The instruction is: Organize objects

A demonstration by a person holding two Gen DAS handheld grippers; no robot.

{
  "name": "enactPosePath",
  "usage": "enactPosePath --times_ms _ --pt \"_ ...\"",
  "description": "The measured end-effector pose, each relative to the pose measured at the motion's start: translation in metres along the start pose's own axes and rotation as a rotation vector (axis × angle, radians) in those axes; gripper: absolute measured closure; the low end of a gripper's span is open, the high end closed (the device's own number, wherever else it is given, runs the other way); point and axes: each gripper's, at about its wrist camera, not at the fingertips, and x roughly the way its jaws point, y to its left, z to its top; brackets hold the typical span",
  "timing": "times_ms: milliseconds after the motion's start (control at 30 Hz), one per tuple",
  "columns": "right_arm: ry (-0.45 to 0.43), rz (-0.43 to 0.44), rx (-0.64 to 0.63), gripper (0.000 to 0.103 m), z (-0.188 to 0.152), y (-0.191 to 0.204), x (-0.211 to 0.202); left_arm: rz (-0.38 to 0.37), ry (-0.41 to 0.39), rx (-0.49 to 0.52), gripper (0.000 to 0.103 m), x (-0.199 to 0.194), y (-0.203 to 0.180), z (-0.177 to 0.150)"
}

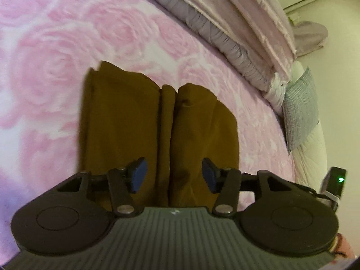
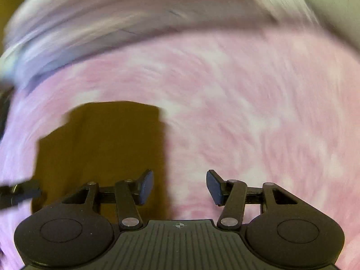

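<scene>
Pink rose-patterned bedding covers the bed that serves as the work surface, with a folded lilac quilt along its far edge and a grey pillow near the corner. On the bedding lies a brown garment, folded lengthwise into two panels that meet along a central seam with a narrow strip between them. It looks partly folded: the sides appear brought in, while a crosswise fold to make a compact bundle seems left to do, as does any putting away. Its long axis runs straight away from the left gripper, near end under the jaws and far end toward the quilt; which end is the top of the garment cannot be told. That gripper hovers above the near end with jaws spread wide, gripping nothing. The right gripper, in a motion-blurred view, is likewise wide and empty, the garment lying to its left.
</scene>
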Motion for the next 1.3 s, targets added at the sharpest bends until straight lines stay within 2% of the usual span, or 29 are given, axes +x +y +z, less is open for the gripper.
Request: enactPosePath --times_ms 100,167,233,267,333,367,433,533,700,833,1033,1200,1300 --pt "0.057 0.077 0.174 0.053 0.007 -0.026 0.029 -0.003 0.013 0.022 0.047 0.016 -0.003 0.008" --pt "0.07 0.089 0.229 0.053 0.012 -0.031 0.043 -0.027 0.012 0.013 0.046 0.021 -0.005 0.012" --pt "0.066 0.095 0.221 0.053 0.017 -0.031 0.049 -0.031 0.009 0.0 0.049 0.025 -0.005 0.017" --pt "0.061 0.09 0.205 0.053 0.019 -0.029 0.049 -0.042 0.009 -0.001 0.053 0.026 -0.006 0.019" --pt "0.053 0.081 0.16 0.053 0.021 -0.024 0.05 -0.055 0.007 0.023 0.081 0.03 -0.012 0.022" --pt "0.051 0.072 0.134 0.053 0.02 -0.021 0.052 -0.039 0.005 0.049 0.09 0.032 -0.015 0.022" --pt "0.046 0.054 0.067 0.06 0.021 -0.01 0.057 -0.012 -0.014 0.093 0.093 0.026 -0.02 0.019" --pt "0.036 0.042 -0.038 0.072 0.024 0.01 0.057 -0.015 -0.074 0.106 0.094 0.0 -0.024 0.016" --pt "-0.02 -0.003 -0.276 0.073 0.015 0.061 0.045 0.048 -0.148 0.115 0.094 -0.042 -0.007 0.016" --pt "-0.057 0.007 -0.393 0.073 0.004 0.096 0.049 0.117 -0.146 0.086 0.094 -0.042 0.018 0.021" --pt "-0.086 -0.01 -0.447 0.073 -0.004 0.12 0.059 0.138 -0.158 0.102 0.094 -0.036 0.031 0.022" --pt "-0.095 0.031 -0.419 0.073 -0.004 0.118 0.061 0.157 -0.17 0.093 0.091 -0.03 0.044 0.012" --pt "-0.121 0.071 -0.43 0.072 -0.008 0.116 0.066 0.155 -0.171 0.048 0.09 -0.033 0.047 0.012"
